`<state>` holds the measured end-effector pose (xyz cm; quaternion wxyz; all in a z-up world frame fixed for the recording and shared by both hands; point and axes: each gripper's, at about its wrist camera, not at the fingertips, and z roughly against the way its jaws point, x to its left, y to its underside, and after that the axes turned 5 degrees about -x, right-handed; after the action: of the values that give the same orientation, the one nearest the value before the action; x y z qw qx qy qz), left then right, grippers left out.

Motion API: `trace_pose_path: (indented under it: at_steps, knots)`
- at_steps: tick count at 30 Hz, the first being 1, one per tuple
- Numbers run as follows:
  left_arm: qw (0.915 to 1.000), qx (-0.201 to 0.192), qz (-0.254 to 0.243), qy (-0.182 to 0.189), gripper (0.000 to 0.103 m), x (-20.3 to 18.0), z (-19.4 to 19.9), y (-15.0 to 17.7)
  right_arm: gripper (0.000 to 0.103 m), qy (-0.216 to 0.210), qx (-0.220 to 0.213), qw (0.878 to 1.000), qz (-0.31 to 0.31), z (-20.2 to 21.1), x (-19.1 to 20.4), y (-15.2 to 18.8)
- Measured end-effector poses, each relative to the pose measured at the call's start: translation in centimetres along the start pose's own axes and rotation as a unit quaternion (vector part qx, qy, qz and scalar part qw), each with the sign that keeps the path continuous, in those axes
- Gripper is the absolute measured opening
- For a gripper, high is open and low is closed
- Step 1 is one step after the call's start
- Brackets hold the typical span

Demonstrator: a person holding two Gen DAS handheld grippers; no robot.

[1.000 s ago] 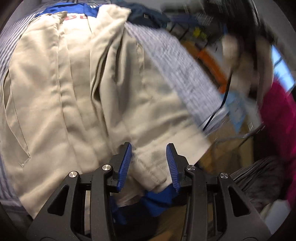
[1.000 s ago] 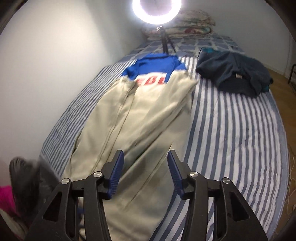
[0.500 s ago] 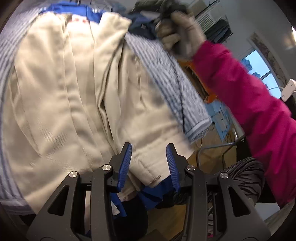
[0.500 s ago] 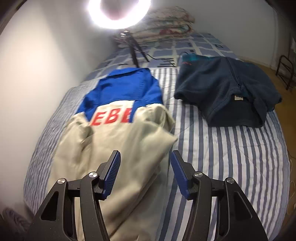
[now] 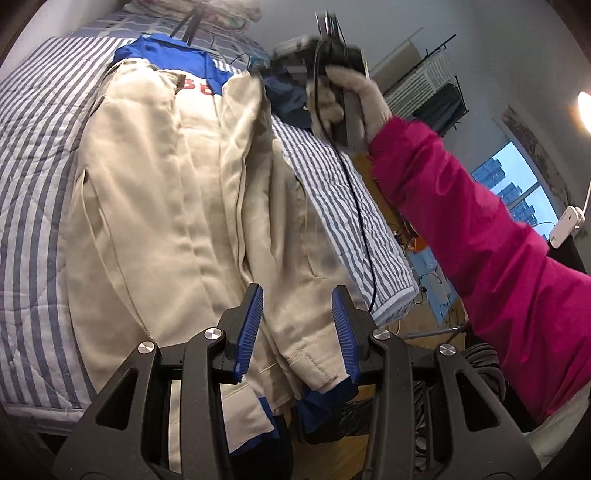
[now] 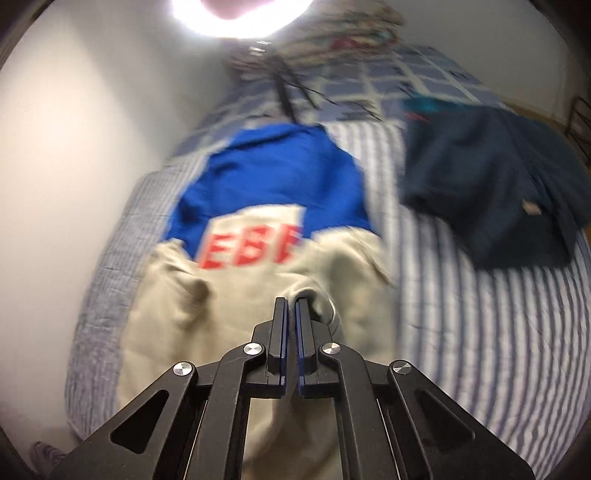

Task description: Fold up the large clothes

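Between the right jaws: a raised fold of beige cloth; the right gripper (image 6: 291, 306) has its jaws pressed together on this pinch of the jacket (image 6: 236, 332), near the garment's upper right part, below the red lettering (image 6: 251, 251).
Right hand: a gloved hand (image 5: 347, 107) with a pink sleeve (image 5: 480, 236), seen from the left wrist view, carries that gripper over the far half of the bed.
Between the left jaws: the left gripper (image 5: 297, 328) has its jaws spread part way; the beige hem and a blue cuff (image 5: 325, 402) lie in the gap, at the foot edge of the bed (image 5: 33, 155). Whether the pads press on the cloth cannot be told.
Task thing: a large beige jacket with a blue yoke (image 6: 273, 173), lying lengthwise on the striped bed, collar toward the head end, hem overhanging the foot edge, both sleeves folded inward.
Handling, judged: soft, limp and light; it bunches at any pinch and sags between two holds. The woven cloth looks matte, so slipping seems unlikely; it is not fragile.
Where to hold, judged: at seamed edges such as the hem band, the cuffs and the shoulder seam, where layers are thick.
Beside it: a dark blue garment (image 6: 491, 177) lies toward the right edge, well apart.
Head end: a ring light (image 6: 236, 14) on its stand.
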<state>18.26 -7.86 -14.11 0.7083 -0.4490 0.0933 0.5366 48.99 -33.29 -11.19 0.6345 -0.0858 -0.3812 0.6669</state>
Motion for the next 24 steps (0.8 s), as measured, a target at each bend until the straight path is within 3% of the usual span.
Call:
trace_pose_path:
  at_steps: [4, 10, 12, 15, 18, 22, 24]
  knots:
    - [1.0, -0.003, 0.0, -0.006, 0.038, 0.0, -0.1, 0.0, 0.002, 0.008, 0.011, 0.999, 0.037, -3.5, 4.3, -0.8]
    - [0.9999, -0.009, 0.001, -0.012, 0.038, 0.0, 0.6, 0.0, 0.004, 0.011, 0.062, 0.996, 0.058, -9.5, 6.9, 0.7]
    - [0.9998, -0.013, -0.002, -0.016, 0.038, 0.0, 0.9, 0.0, 0.007, -0.022, 0.076, 0.996, 0.047, -8.9, 6.8, 0.7]
    - [0.9998, -0.016, 0.001, -0.012, 0.038, 0.0, 1.2, 0.0, 0.011, -0.042, 0.045, 0.998, 0.033, -5.3, 5.6, 0.2]
    - [0.9998, -0.017, 0.001, -0.008, 0.038, -0.1, 1.2, 0.1, 0.027, -0.002, 0.033, 0.999, 0.042, -2.3, 4.4, 0.3]
    - [0.9999, -0.015, 0.001, -0.003, 0.038, -0.2, 1.2, 0.1, 0.035, 0.019, 0.079, 0.993, 0.088, -2.6, 5.0, 2.4]
    - [0.9998, -0.017, 0.0, -0.006, 0.038, -0.1, 1.2, 0.0, 0.034, 0.065, 0.093, 0.984, 0.134, -4.1, 6.2, 3.9]
